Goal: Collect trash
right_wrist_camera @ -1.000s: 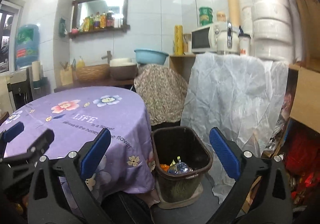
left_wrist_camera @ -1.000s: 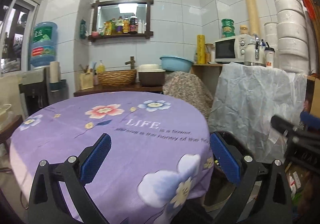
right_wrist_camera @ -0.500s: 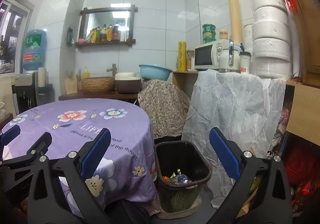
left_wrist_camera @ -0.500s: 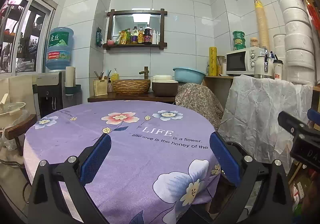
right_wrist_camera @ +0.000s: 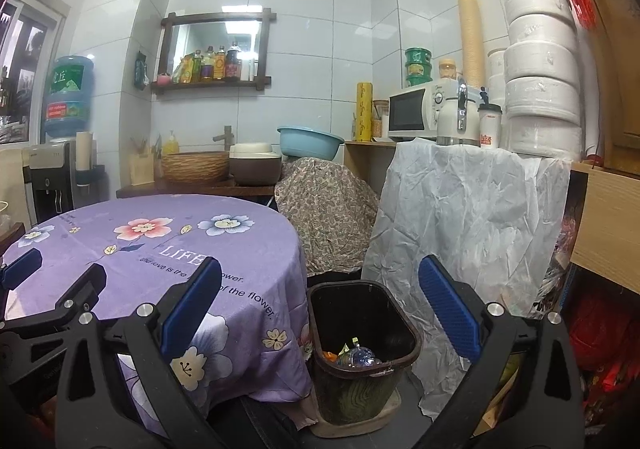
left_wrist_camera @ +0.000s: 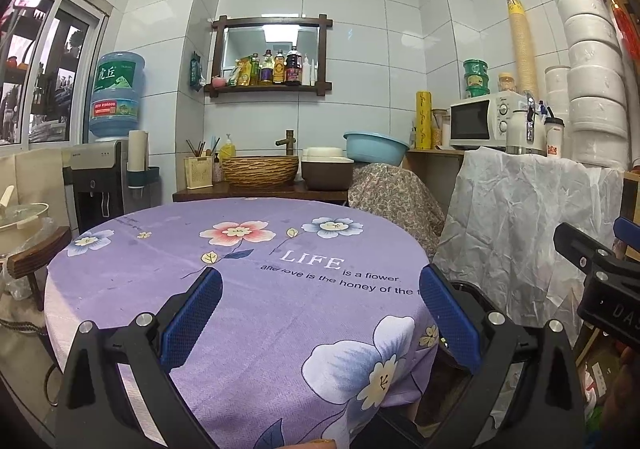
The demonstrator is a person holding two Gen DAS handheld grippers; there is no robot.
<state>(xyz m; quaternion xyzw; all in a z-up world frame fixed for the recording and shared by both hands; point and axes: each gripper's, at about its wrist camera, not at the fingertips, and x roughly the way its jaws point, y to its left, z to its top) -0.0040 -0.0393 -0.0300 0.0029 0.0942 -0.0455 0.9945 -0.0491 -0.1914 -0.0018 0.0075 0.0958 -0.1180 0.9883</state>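
Note:
A dark trash bin (right_wrist_camera: 394, 363) stands on the floor right of the round table; in it lie a crumpled clear bottle and colourful wrappers (right_wrist_camera: 354, 355). My right gripper (right_wrist_camera: 320, 303) is open and empty, held above and in front of the bin. My left gripper (left_wrist_camera: 316, 319) is open and empty over the near edge of the table, which has a purple flowered cloth (left_wrist_camera: 240, 273). No trash shows on the cloth. The bin's rim (left_wrist_camera: 476, 291) peeks out in the left wrist view. Each gripper shows at the edge of the other's view.
A white crumpled sheet (right_wrist_camera: 464, 233) drapes a cabinet right of the bin, with a microwave (right_wrist_camera: 416, 113) on top. A patterned cloth (right_wrist_camera: 328, 201) covers something behind the table. A counter with a basket (left_wrist_camera: 260, 169) and basin stands at the back. A water dispenser (left_wrist_camera: 100, 177) is at the left.
Both grippers have risen and pulled back, so the table and bin sit lower and farther in view. Both stay open and empty.

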